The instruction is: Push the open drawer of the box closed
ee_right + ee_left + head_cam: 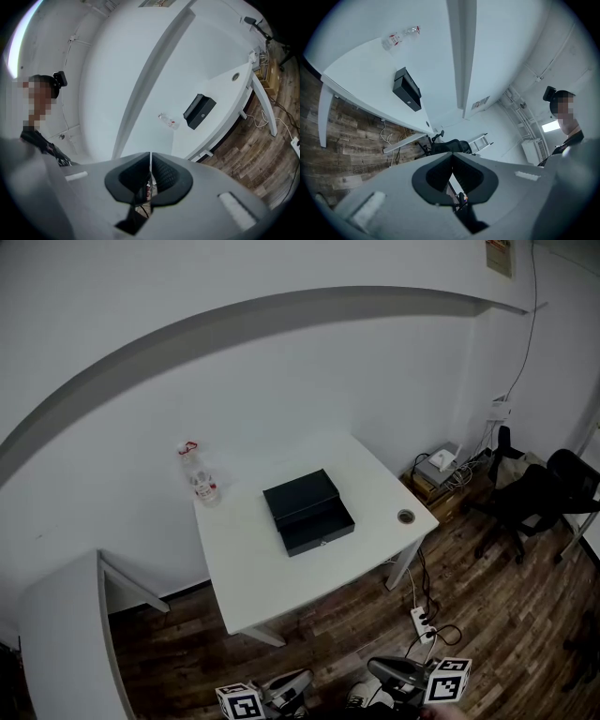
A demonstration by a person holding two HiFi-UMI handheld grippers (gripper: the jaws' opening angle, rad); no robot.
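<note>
Standing well back from the rectangular white table (pixel 253 568), the person holds both tools low at the near edge of the head view, above the dark wood-plank floor (pixel 356 615). Judged from this layout, the task has not been started.

Task object: the flat black rectangular box (pixel 300 491) lies near the middle of the table. Its shallow black drawer (pixel 317 524) stands pulled out toward the near right side. The interior is exposed, and a small pale fitting shows on the front panel. Nothing touches the box or the drawer.

Left gripper (pixel 451 155): the jaws are fully together with nothing between them. Its view shows the table and box far off.

Right gripper (pixel 150 157): the jaws are parted by no more than a thin slit, with nothing between them. The box is likewise distant in its view.

Other items: a clear plastic bottle with a red label (pixel 199 476) stands at the far left corner of the table, well apart from the box. A black office chair (pixel 525 502) stands to the right of the table. A white power strip (pixel 422 622) lies on the floor near a table leg.

Remaining work: all of it. The person must approach the table, set a gripper against the drawer's front panel, and press it toward the box until the panel sits flush. No grasp appears necessary. The box looks light and may slide on the smooth top, so bracing its rear with the other gripper may help.
</note>
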